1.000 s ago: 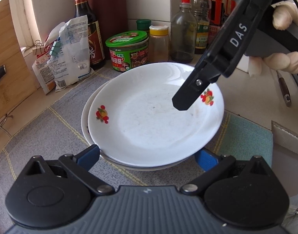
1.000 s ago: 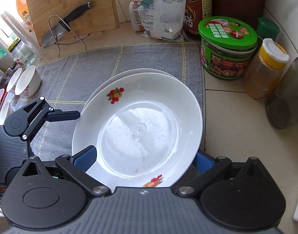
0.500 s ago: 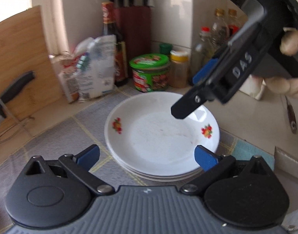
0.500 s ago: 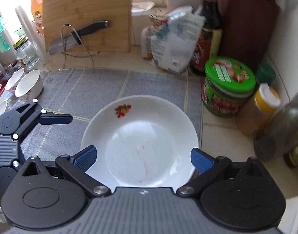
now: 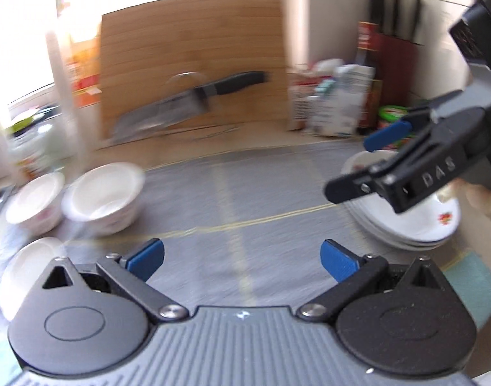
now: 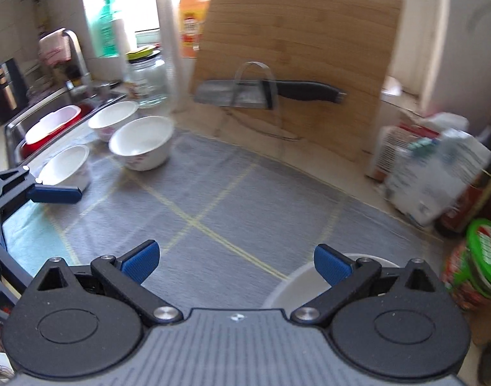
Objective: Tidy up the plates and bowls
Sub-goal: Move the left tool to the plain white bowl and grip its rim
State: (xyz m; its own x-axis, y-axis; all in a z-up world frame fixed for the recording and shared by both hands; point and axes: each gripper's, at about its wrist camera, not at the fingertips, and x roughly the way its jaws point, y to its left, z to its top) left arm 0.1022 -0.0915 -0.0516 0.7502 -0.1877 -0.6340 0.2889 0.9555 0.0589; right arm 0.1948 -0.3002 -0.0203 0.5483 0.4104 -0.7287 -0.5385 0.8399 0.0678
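Note:
A stack of white plates (image 5: pixel 406 225) with fruit prints lies on the grey mat at the right; its rim (image 6: pixel 297 280) peeks out just behind my right gripper's fingers. Three white bowls stand apart at the mat's left end: one (image 5: pixel 104 199) (image 6: pixel 139 143) nearest the middle, one (image 5: pixel 33 206) (image 6: pixel 113 124) behind it, one (image 5: pixel 26 267) (image 6: pixel 67 165) closest to me. My left gripper (image 5: pixel 242 257) is open over bare mat. My right gripper (image 6: pixel 236 263) (image 5: pixel 358 164) is open and holds nothing, hovering above the plates.
A wooden cutting board (image 6: pixel 297 64) leans at the back with a knife (image 6: pixel 261 91) on a wire stand. A sink with a red basin (image 6: pixel 49 125) lies far left. Bags (image 6: pixel 432 173), a green-lidded jar (image 6: pixel 477 270) and bottles crowd the right. A teal cloth (image 5: pixel 474 286) lies front right.
The top plate, held tilted between the fingers a second ago, now lies flat on the stack. Both grippers have drawn back and swung left, bringing the bowls into view.

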